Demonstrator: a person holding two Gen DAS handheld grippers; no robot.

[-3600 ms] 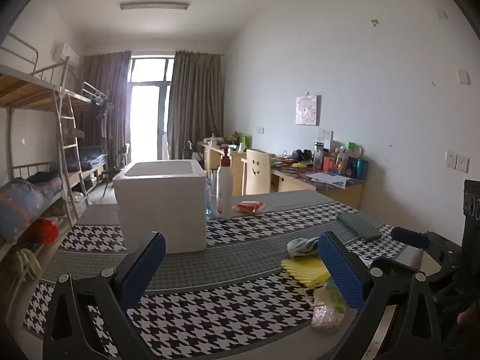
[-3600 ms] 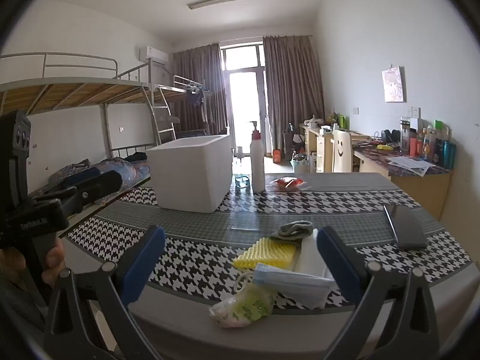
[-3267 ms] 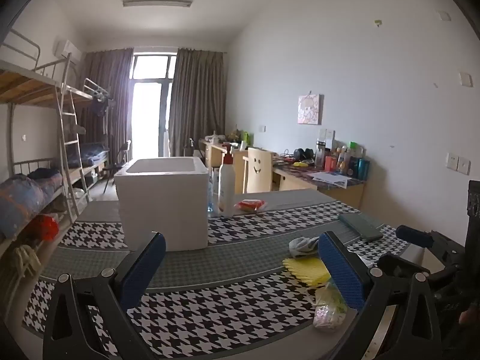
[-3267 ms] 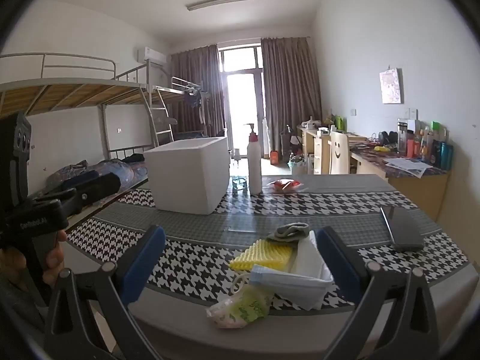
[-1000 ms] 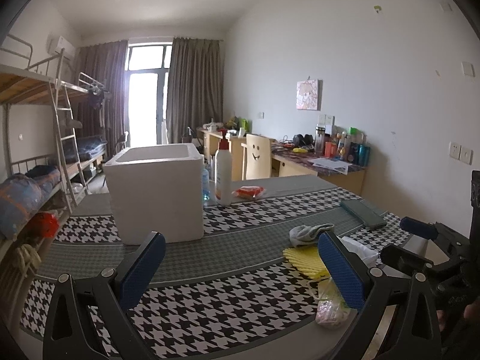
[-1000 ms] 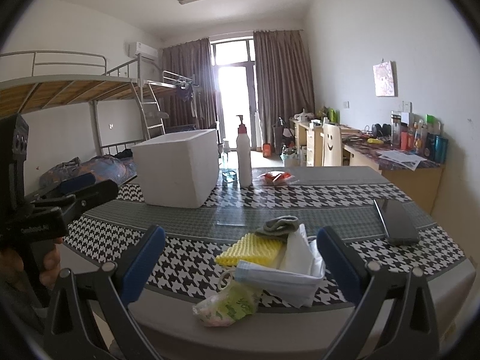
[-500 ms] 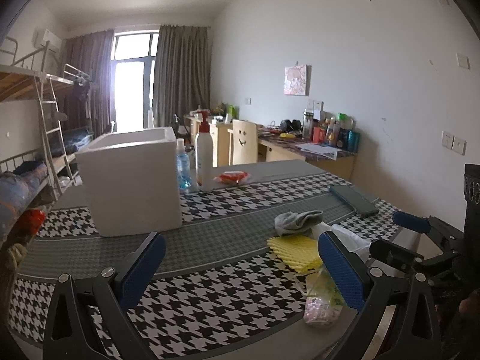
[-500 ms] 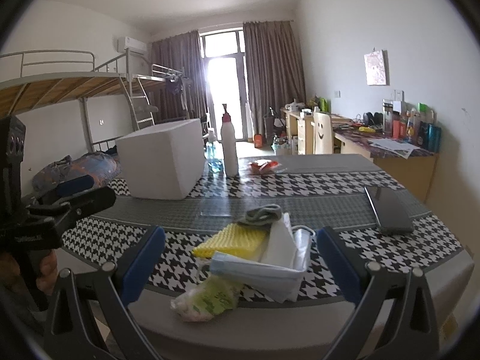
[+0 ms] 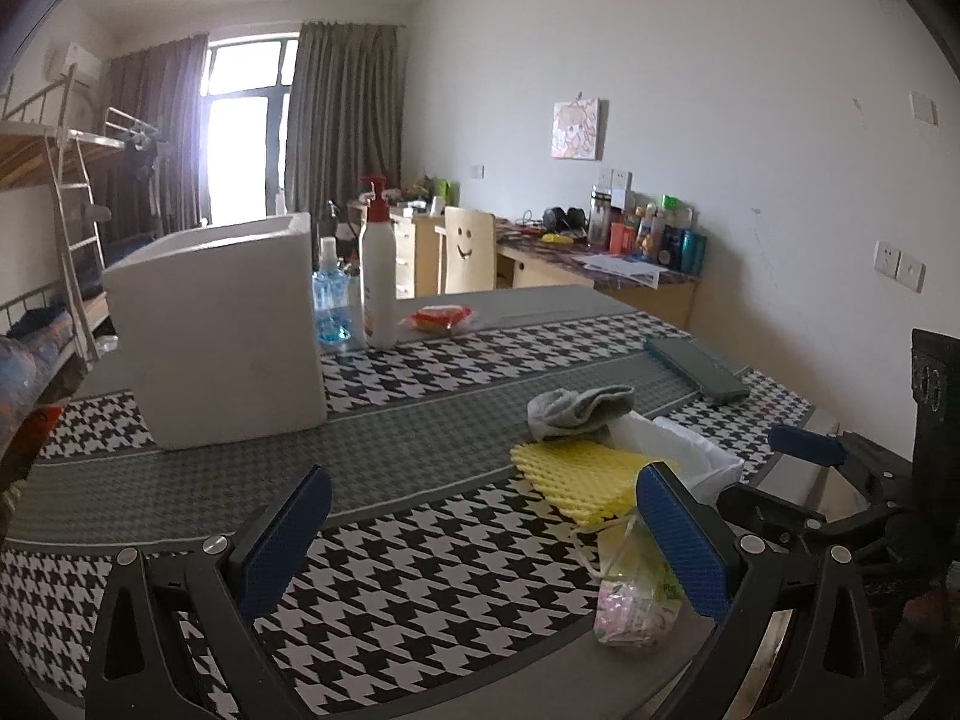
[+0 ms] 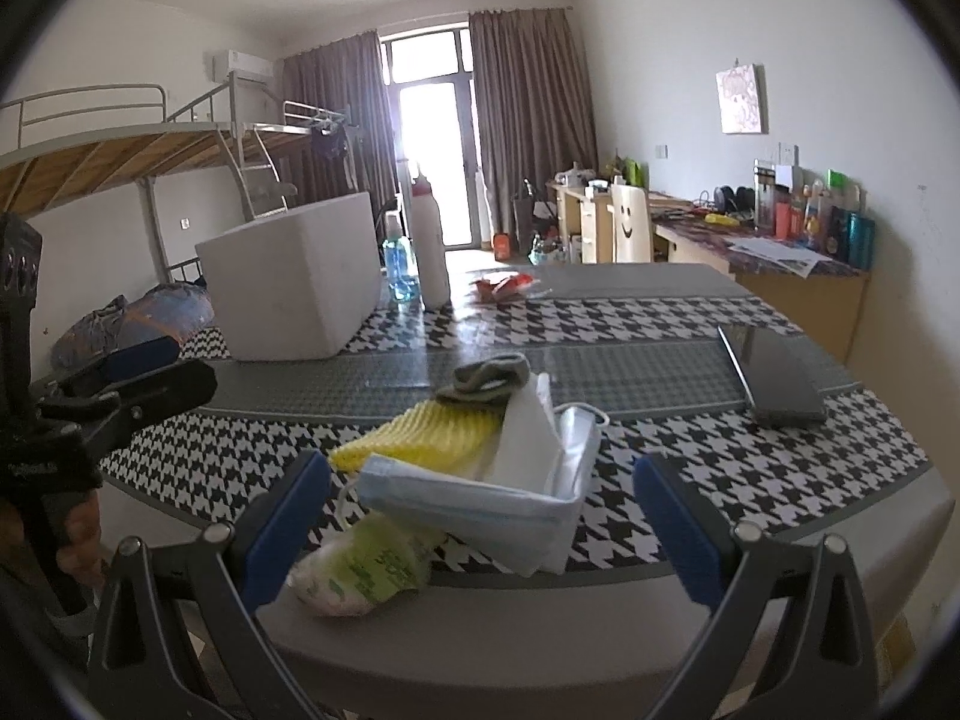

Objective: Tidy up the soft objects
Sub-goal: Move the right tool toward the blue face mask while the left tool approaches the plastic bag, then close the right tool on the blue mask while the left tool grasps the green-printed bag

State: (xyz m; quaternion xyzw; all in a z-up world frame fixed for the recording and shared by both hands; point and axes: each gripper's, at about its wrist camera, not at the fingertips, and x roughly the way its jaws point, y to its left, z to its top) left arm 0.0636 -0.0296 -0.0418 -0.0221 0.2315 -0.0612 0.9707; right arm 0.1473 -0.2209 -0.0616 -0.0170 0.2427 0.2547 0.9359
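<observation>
A pile of soft things lies at the table's near edge: a grey sock (image 10: 489,381), a yellow sponge cloth (image 10: 420,435), a white tissue (image 10: 525,441), a blue face mask (image 10: 480,498) and a small green-printed plastic bag (image 10: 360,570). The pile also shows in the left wrist view: sock (image 9: 579,408), yellow cloth (image 9: 585,474), bag (image 9: 633,600). My right gripper (image 10: 480,531) is open, its jaws standing on either side of the mask and bag. My left gripper (image 9: 480,537) is open and empty, left of the pile. A white foam box (image 9: 219,324) stands at the far left.
A pump bottle (image 9: 378,267), a blue bottle (image 9: 330,300) and a red packet (image 9: 441,318) stand behind the box. A dark phone (image 10: 771,378) lies at the right. The table's (image 10: 540,618) front edge is close. A bunk bed is left, desks right.
Both grippers have moved forward and down toward the table. The pile looms larger between the right jaws. Both stay open.
</observation>
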